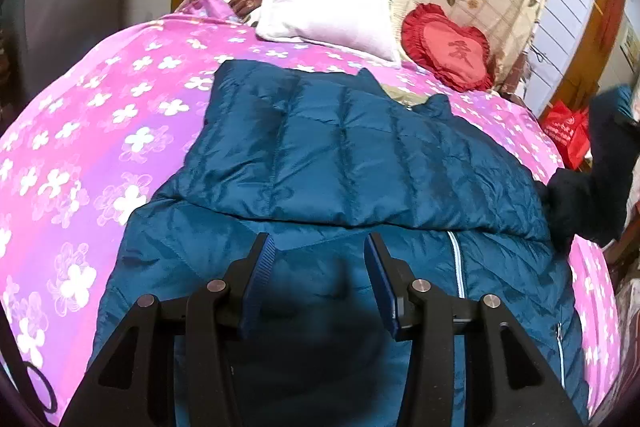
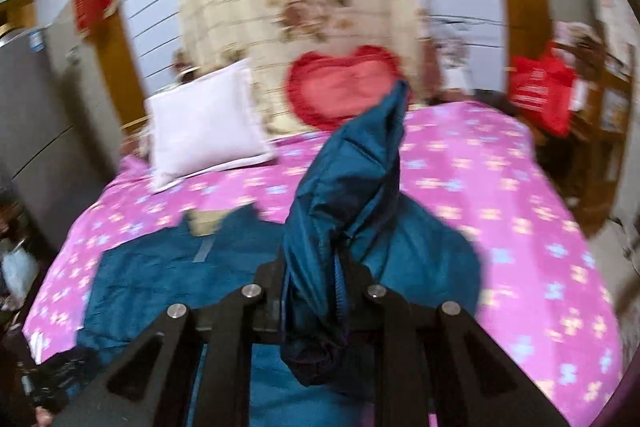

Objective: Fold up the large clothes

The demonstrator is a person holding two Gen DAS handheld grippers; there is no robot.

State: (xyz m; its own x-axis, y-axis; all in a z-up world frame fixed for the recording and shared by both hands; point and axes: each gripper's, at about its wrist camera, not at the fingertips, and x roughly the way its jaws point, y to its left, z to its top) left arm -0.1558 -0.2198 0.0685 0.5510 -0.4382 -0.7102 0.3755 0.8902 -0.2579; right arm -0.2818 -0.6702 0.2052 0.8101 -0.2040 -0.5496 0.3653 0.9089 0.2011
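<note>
Teal quilted jacket (image 1: 340, 155) fills the near view, spread zipper-up across the pink flowered bed (image 1: 100, 115), one sleeve already folded over its chest. On the right gripper (image 2: 316, 267) the jaws are clamped on the other sleeve (image 2: 352, 167), lifted clear of the body. The left gripper (image 1: 320, 247) hovers with jaws parted and empty. A good fold would lay this sleeve flat across, parallel to the first.

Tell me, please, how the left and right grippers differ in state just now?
The left gripper stands open and empty above the jacket, while the right gripper is shut on a raised fold of it. The left view is sharp; the right view is blurred. Both point down toward the bed.
</note>
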